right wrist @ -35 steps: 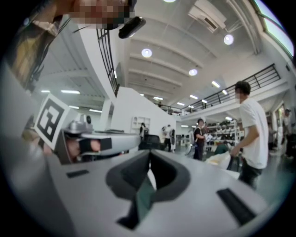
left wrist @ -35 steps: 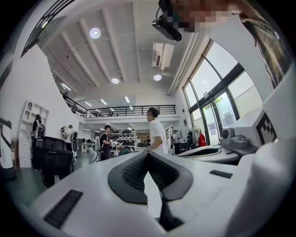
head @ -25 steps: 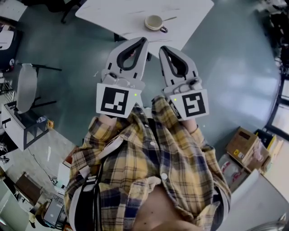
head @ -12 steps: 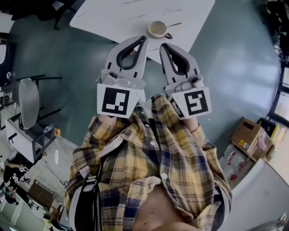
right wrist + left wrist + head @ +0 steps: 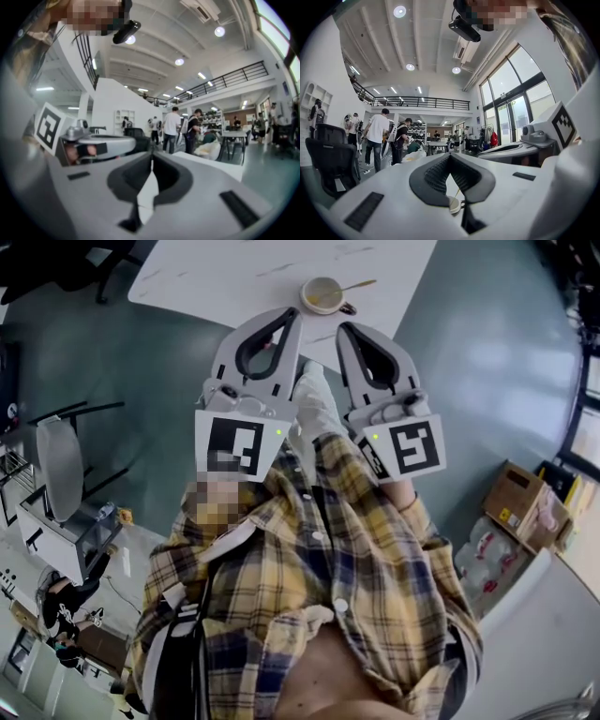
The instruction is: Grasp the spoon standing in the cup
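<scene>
– Left gripper (image 5: 295, 313) and right gripper (image 5: 343, 327) have both crept nearer the counter (image 5: 234, 277) than a second ago. Seen from above, their tips now overlap its near edge.
– Holding anything?
– No. The left gripper's jaws are together on nothing. The right gripper's jaws are closed too, and empty. They sit side by side, both pointing at the counter.
– And the spoon?
– The spoon (image 5: 357, 284) is in the cup (image 5: 322, 294), with its handle leaning out over the rim to the right. The cup stands on the counter just beyond the two tips, touching neither.
– Anyone else about?
– People (image 5: 377, 138) stand well back in the hall, past a dark chair (image 5: 330, 161).
</scene>
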Action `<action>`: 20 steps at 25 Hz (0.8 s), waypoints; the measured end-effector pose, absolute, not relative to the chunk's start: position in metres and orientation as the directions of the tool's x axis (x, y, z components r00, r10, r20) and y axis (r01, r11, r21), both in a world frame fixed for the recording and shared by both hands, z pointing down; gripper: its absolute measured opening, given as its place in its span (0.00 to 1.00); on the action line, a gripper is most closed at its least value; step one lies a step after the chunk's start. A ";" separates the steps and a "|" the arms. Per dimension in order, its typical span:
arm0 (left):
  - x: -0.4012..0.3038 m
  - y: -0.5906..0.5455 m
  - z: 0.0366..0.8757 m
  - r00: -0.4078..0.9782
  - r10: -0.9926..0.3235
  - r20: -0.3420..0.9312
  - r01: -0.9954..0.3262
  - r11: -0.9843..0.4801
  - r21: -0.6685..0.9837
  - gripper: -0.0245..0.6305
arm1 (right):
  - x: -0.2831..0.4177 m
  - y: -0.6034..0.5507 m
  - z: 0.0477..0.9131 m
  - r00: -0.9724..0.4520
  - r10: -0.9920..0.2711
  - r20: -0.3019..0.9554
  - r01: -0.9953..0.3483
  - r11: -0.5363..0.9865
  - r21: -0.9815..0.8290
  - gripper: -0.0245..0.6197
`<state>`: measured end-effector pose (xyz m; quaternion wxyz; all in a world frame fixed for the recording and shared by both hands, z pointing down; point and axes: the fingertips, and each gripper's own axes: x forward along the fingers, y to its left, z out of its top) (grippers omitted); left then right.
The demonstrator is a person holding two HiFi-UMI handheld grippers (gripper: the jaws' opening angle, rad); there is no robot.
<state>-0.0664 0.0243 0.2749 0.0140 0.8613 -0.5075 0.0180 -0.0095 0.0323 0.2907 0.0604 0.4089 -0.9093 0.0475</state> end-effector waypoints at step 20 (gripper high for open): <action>-0.032 -0.106 0.257 0.469 -0.883 0.014 -0.883 -0.469 -0.033 0.06 | 0.030 -0.099 0.280 -0.664 -0.738 0.118 -0.746 0.665 -0.036 0.09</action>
